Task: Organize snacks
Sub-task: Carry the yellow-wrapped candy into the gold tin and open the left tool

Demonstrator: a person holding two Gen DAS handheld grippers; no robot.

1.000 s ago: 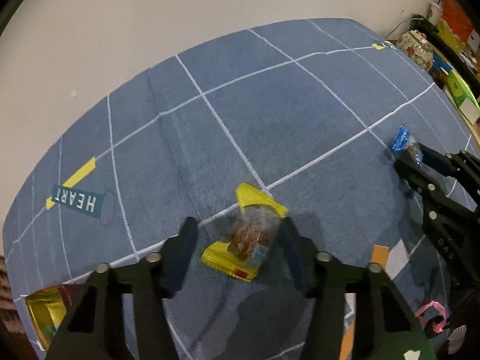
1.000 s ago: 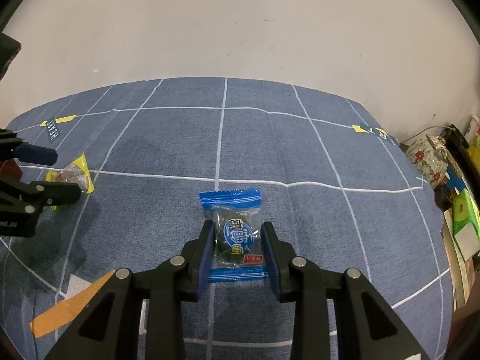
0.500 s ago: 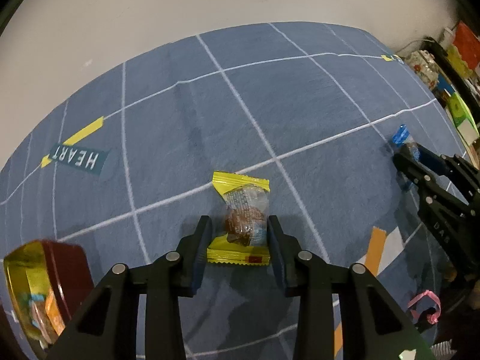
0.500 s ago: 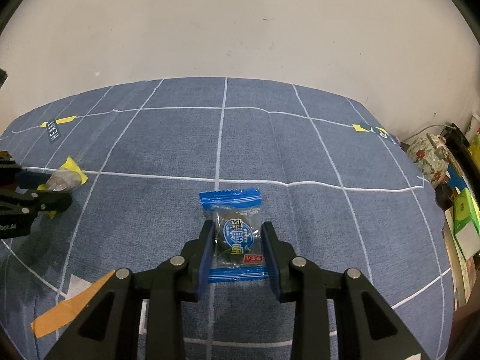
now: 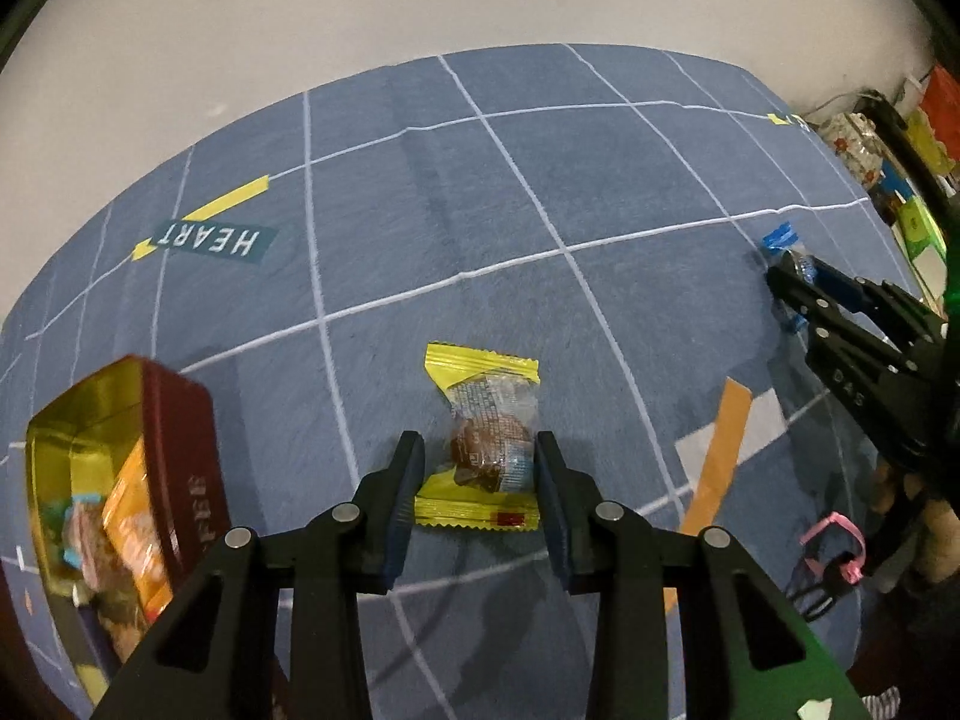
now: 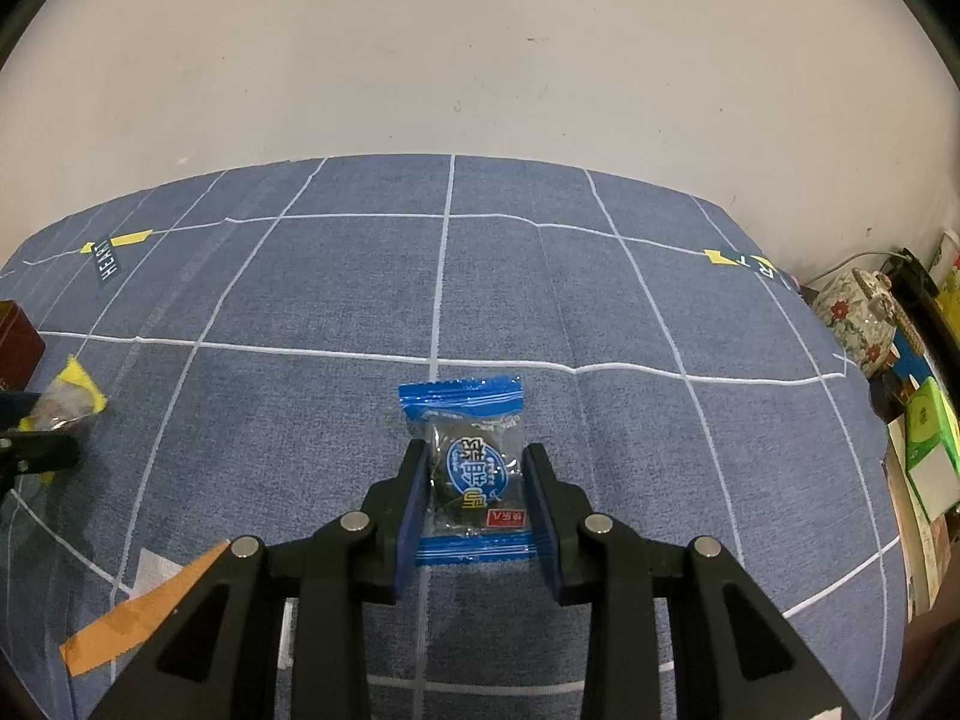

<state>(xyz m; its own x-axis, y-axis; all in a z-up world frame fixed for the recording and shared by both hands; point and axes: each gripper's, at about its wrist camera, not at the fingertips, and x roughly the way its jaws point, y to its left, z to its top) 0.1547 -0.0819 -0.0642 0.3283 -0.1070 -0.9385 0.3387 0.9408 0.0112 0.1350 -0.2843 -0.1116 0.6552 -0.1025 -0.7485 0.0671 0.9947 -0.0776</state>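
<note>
In the left wrist view, the yellow snack packet is clamped between the jaws of the left gripper, where a second earlier they stood wider; the red tin has come near, so delivery seems imminent. In the right wrist view, nothing has shifted: the blue snack packet is held clamped by the right gripper above the blue grid cloth.
</note>
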